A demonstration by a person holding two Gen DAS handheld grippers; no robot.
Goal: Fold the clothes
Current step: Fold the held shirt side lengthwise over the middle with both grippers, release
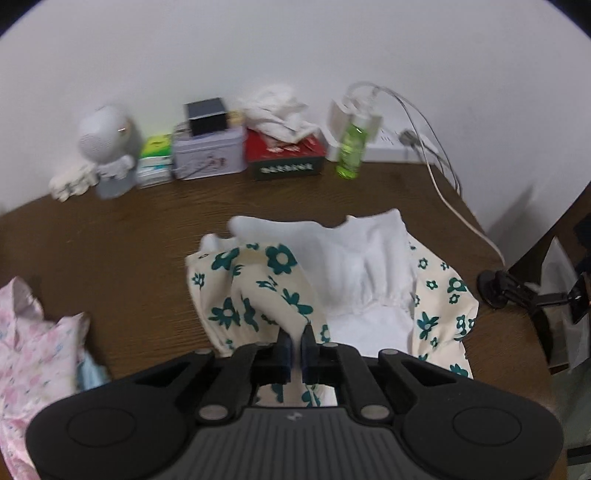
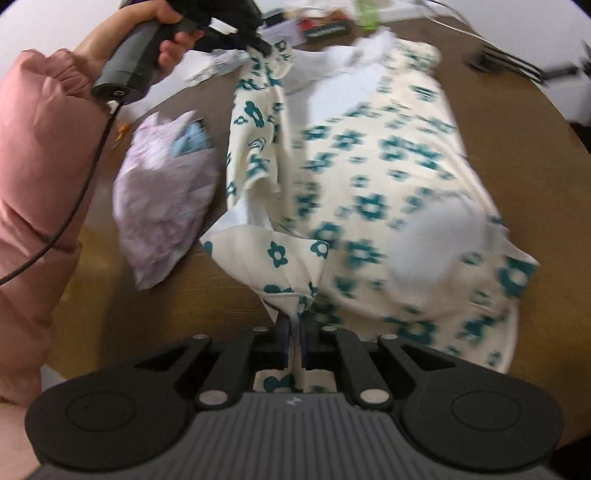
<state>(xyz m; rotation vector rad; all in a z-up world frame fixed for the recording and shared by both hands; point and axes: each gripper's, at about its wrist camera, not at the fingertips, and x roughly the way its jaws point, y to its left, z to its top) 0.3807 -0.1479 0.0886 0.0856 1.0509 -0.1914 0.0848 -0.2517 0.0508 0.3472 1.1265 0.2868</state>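
The left gripper [image 1: 295, 341] is closed down to a narrow gap, with a fold of the floral garment [image 1: 258, 291] pinched between its jaws; the cloth rises from the jaws and drapes forward onto the wooden table [image 1: 122, 236]. The right gripper [image 2: 294, 328] is likewise clamped on a gathered corner of the same garment, which spreads away from it across the table. In the right wrist view the left gripper [image 2: 264, 48] appears at the far end of the garment, held by a hand [image 2: 147, 33] emerging from a pink sleeve [image 2: 40, 155].

The garment is cream with dark teal flower prints. Its white lining [image 1: 354, 258] is exposed in the middle, gathered along an elastic seam. The fabric is crumpled and uneven, not flat; parts are blurred in the right wrist view.

Beside the garment, to its left, lies a pink patterned garment [image 1: 33, 354], apart from both grippers. Along the far table edge, against the wall, stand a white figurine [image 1: 103, 144], a grey tin [image 1: 208, 155], a red tissue box [image 1: 286, 155] and a green bottle [image 1: 351, 147]
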